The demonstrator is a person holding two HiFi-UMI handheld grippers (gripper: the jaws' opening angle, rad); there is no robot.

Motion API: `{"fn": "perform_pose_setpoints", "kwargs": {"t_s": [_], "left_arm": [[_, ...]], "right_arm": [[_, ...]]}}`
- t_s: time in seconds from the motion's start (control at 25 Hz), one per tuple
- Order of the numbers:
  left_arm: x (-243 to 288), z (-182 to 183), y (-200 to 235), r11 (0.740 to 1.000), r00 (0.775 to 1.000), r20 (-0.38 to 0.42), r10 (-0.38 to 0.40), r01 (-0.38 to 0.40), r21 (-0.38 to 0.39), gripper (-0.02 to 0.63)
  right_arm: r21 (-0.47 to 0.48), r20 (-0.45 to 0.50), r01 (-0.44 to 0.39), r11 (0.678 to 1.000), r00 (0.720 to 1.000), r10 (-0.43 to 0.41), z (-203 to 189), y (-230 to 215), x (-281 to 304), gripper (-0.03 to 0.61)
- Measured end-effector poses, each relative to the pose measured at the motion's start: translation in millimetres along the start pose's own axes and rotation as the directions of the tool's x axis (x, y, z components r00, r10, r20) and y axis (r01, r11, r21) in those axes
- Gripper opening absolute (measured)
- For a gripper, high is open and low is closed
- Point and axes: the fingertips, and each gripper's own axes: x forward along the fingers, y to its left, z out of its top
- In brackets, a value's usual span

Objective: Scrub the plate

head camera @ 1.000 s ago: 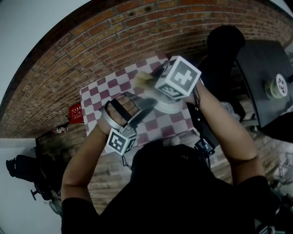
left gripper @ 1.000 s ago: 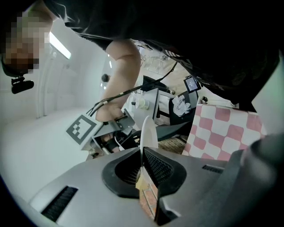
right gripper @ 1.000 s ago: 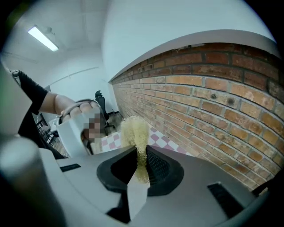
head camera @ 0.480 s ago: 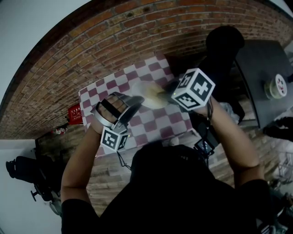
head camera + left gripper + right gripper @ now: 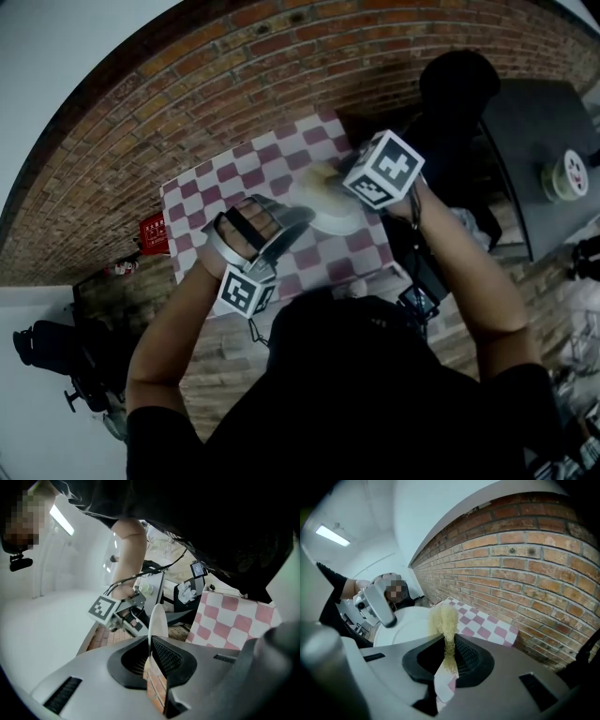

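While the white plate (image 5: pixel 330 217) is clamped by its rim between the closed jaws of the left gripper (image 5: pixel 151 657), a yellow scrub pad (image 5: pixel 445 617) is pinched in the shut jaws of the right gripper (image 5: pixel 449 662) and is laid against the plate's face. In the left gripper view the plate is seen edge-on, as a thin pale sliver rising from between the pads. From the head view it is held over the right-hand part of the checked tablecloth (image 5: pixel 202 202); whether its lower edge touches the cloth cannot be told. The grippers are set at opposite sides of the plate, the left at the near-left rim and the right at the far-right. Bare cloth is left open to the left of the plate and along the near edge. The table's far edge is set close to a brick wall (image 5: pixel 525 559), so little room is offered there. A dark table (image 5: pixel 525 131) is seen well apart to the right.
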Motion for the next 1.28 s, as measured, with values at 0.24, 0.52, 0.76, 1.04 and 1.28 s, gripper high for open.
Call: {"fn": "perform_pose_setpoints", "kwargs": {"t_s": [0.24,0.52,0.76,1.04,1.28], "left_arm": [[9.1,-1.8,-9.7,1.0,1.0,-0.009,-0.011,0.01,-0.025,0.028],[8.3,-14.7,-18.2,1.0,0.999,-0.048,-0.016,0.015,-0.026,0.026],[2.5,-20.9,-12.4,0.999,0.998,-0.057,-0.012,0.01,-0.041,0.026],[-0.6,10.7,1.0,0.999,1.0,0.01,0.012,-0.011,-0.039,0.028],[4.8,31.2,9.7,0.999,0.998,0.056,0.039,-0.037,-0.034,0.028]], "right_arm": [[-0.049,0.048,-0.062,0.997,0.997,0.064,19.2,37.7,-12.3,0.047],[-0.046,0.016,-0.079,0.996,0.997,0.08,-18.6,52.1,-29.1,0.047],[0.059,-0.052,-0.035,0.998,0.998,0.038,-68.7,16.8,-20.4,0.047],[0.122,-0.069,0.035,0.992,0.997,-0.026,-68.3,-31.3,-0.8,0.047],[0.016,-0.046,0.039,0.999,0.998,-0.038,-12.3,-21.9,6.8,0.046]]}}
